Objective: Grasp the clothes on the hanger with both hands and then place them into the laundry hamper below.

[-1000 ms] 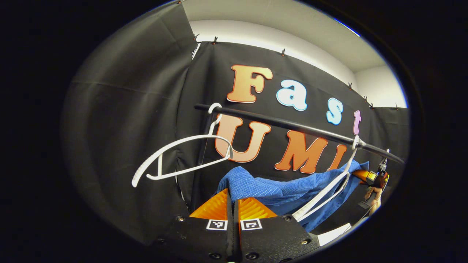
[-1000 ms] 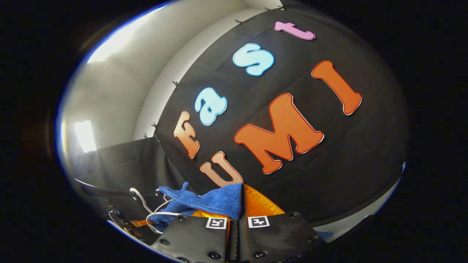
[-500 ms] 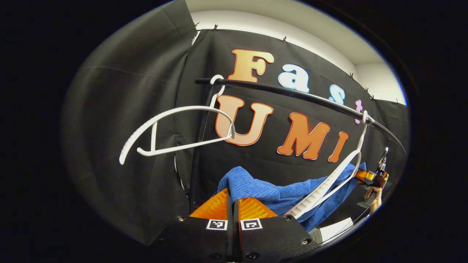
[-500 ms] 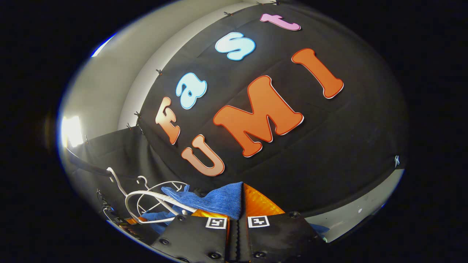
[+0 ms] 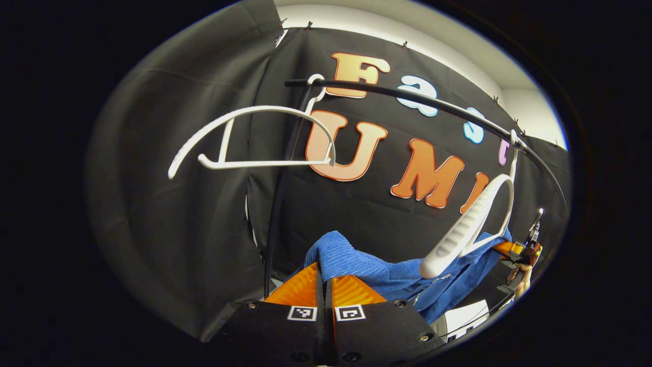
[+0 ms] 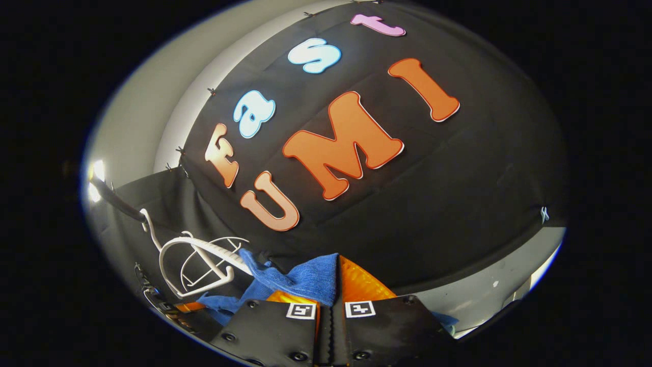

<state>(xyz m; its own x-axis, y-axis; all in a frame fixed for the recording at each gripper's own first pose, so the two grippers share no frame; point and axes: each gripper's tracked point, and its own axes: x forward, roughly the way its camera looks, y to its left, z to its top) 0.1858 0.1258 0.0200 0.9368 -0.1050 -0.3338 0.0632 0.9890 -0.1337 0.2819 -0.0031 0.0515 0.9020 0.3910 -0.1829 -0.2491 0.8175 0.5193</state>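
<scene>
In the left gripper view, the blue ribbed garment (image 5: 377,267) stretches from my left gripper (image 5: 322,279), which is shut on one end of it, across to the right gripper (image 5: 517,250) at the far right, held by a hand (image 5: 522,286). A white hanger (image 5: 471,227) dangles from the black rail (image 5: 433,104) just above the cloth, bare and tilted. In the right gripper view, my right gripper (image 6: 333,285) is shut on a bunched fold of the same blue garment (image 6: 305,279), which trails off to the left.
A second bare white hanger (image 5: 254,137) hangs at the rail's left end. The rail's black upright post (image 5: 275,214) runs down behind the cloth. Both hangers (image 6: 196,255) and the rail (image 6: 114,199) appear at the lower left of the right gripper view. A white edge (image 5: 463,313) peeks out below the garment.
Both grippers have dropped with the garment, so the rail sits higher in view. The cloth has slid off the right hanger, which has swung up bare.
</scene>
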